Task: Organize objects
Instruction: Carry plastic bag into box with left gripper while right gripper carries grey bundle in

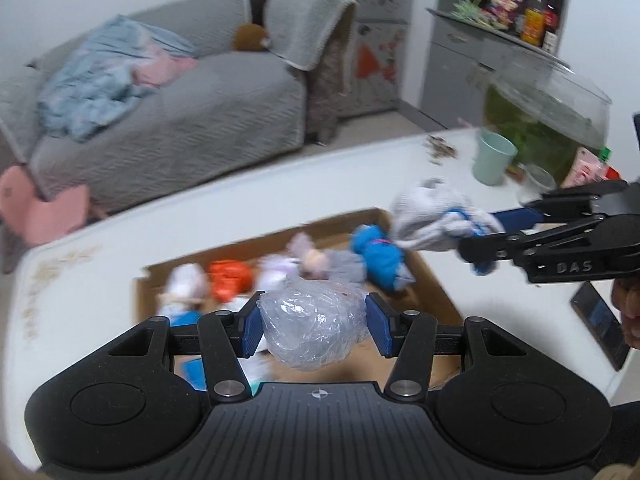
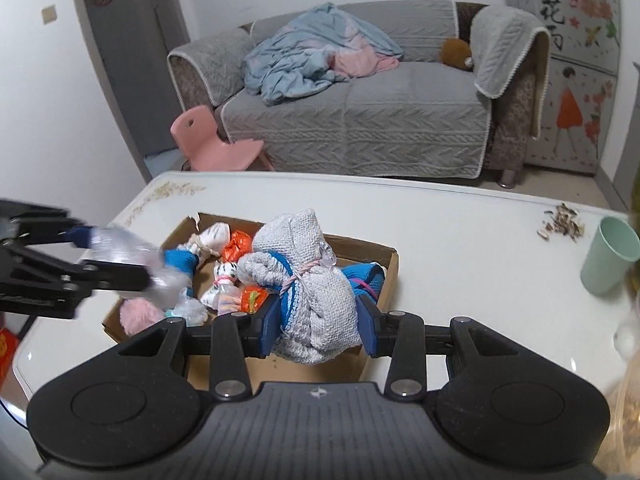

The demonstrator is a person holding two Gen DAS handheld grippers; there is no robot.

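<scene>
A shallow cardboard box [image 2: 362, 249] on the white table [image 2: 460, 220] holds several small bundled items: orange [image 2: 237, 245], blue [image 2: 362, 276], white striped and pink fluffy ones. My left gripper [image 1: 313, 323] is shut on a crumpled clear plastic bag [image 1: 312, 324] above the box; it shows in the right wrist view [image 2: 120, 258] at the left. My right gripper [image 2: 318, 322] is shut on a grey knitted bundle with a blue stripe [image 2: 310, 280], held over the box's near right part; it shows in the left wrist view [image 1: 436, 220] too.
A mint green cup [image 2: 610, 256] and a pile of seed shells [image 2: 562, 224] sit at the table's right. A fish tank [image 1: 548, 120] and a phone [image 1: 600, 320] are on the right. A grey sofa [image 2: 360, 112] and a pink chair [image 2: 212, 144] stand beyond the table.
</scene>
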